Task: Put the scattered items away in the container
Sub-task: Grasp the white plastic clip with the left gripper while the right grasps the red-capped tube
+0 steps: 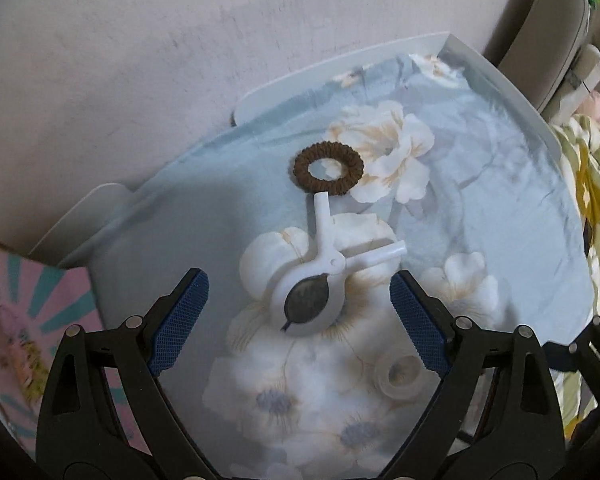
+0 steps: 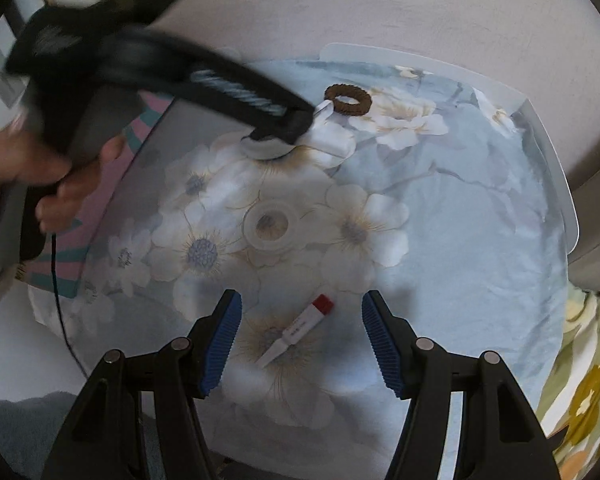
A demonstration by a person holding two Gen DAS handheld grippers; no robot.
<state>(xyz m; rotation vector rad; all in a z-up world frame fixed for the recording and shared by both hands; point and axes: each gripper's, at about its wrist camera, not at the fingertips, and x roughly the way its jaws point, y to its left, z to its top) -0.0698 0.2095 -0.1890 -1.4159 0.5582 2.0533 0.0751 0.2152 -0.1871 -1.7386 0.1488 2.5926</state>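
Note:
A large white plastic clip [image 1: 320, 276] lies on the floral blue cloth, its round head between my open left gripper [image 1: 298, 304] fingers. In the right wrist view the left gripper hangs over the clip [image 2: 272, 146]. A brown hair scrunchie [image 1: 327, 167] lies just past the clip's handles; it also shows in the right wrist view [image 2: 349, 100]. A clear tape ring [image 1: 400, 376] lies near the left gripper's right finger and shows in the right wrist view [image 2: 272, 228]. A small white tube with a red cap [image 2: 298, 330] lies between the fingers of my open right gripper [image 2: 302, 340].
A pink and teal striped box [image 1: 32, 320] stands at the cloth's left edge. The white tray-table rim [image 1: 340, 64] runs along the far side by the wall. A floral yellow bedcover [image 1: 592, 208] lies to the right. A cable [image 2: 60, 312] hangs from the left gripper.

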